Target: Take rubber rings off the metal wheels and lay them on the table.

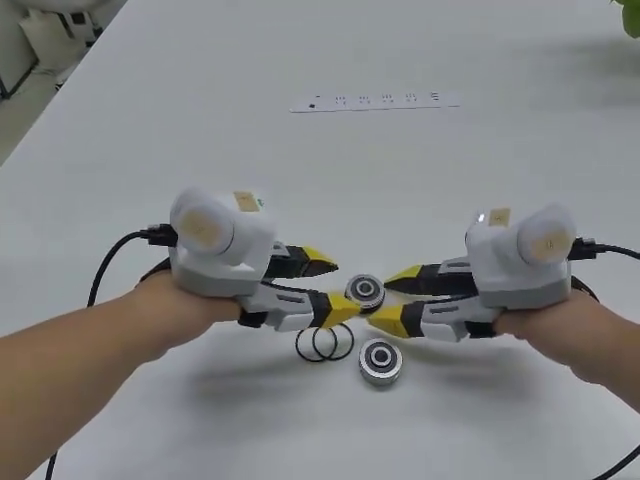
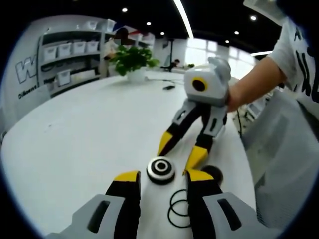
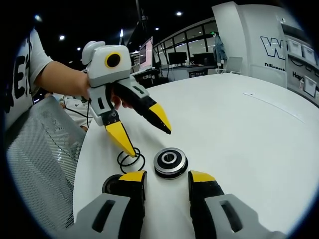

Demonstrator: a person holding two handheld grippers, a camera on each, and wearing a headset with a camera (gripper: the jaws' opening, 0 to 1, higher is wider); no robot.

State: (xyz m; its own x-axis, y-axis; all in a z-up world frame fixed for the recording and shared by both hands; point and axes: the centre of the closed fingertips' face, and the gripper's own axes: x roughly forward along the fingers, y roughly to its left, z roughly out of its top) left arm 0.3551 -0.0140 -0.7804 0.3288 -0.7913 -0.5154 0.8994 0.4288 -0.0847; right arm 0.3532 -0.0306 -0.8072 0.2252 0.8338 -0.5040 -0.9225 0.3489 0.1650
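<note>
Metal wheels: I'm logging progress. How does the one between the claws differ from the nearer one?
The farther round metal wheel lies between the open left claw and open right claw; the nearer metal wheel lies outside both. The nearer wheel sits beside two black rubber rings; the farther sits beyond them. Both lie flat.

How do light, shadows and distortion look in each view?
Head view: even light, sharp, soft shadows on the white table. Left gripper view: fisheye bends the table edge; ceiling strip light glares. Right gripper view: same bending, round metal wheel in focus.
</note>
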